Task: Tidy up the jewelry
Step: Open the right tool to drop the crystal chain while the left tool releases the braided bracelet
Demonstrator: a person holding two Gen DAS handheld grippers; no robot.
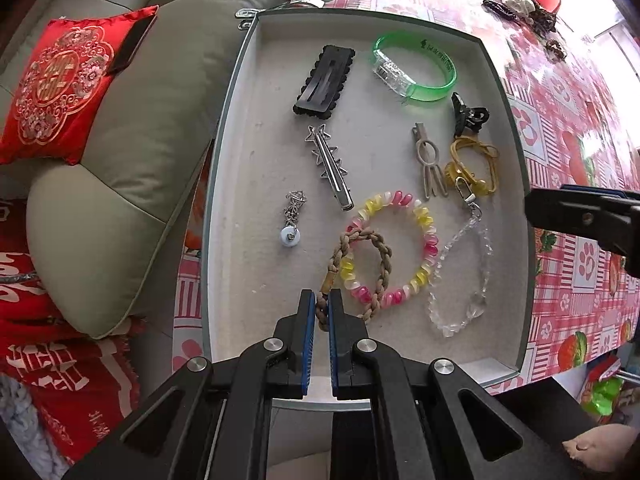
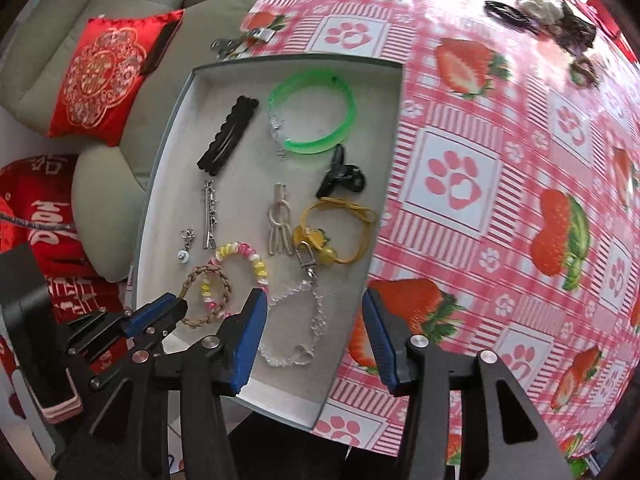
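Note:
A grey tray [image 1: 502, 92] [image 2: 168, 128] holds several pieces of jewelry. My left gripper [image 1: 322, 304] [image 2: 182, 306] is shut on a brown braided bracelet [image 1: 382, 252] [image 2: 224, 280] at the tray's near edge. The bracelet lies partly over a pink, yellow and white bead bracelet [image 1: 424, 236] [image 2: 256, 262]. A clear crystal chain [image 1: 480, 276] [image 2: 316, 320] lies to the right. My right gripper [image 2: 316, 308] is open and empty, above the tray's near right corner, over the crystal chain. Its finger [image 1: 580, 216] shows at the right in the left wrist view.
The tray also holds a green bangle [image 1: 416, 66], black hair clips [image 1: 324, 80], a star clip [image 1: 330, 166], a yellow cord bracelet [image 1: 476, 164] and a small charm [image 1: 292, 220]. More accessories [image 2: 536, 8] lie on the strawberry tablecloth [image 2: 500, 200]. A sofa with a red cushion [image 1: 60, 88] stands left.

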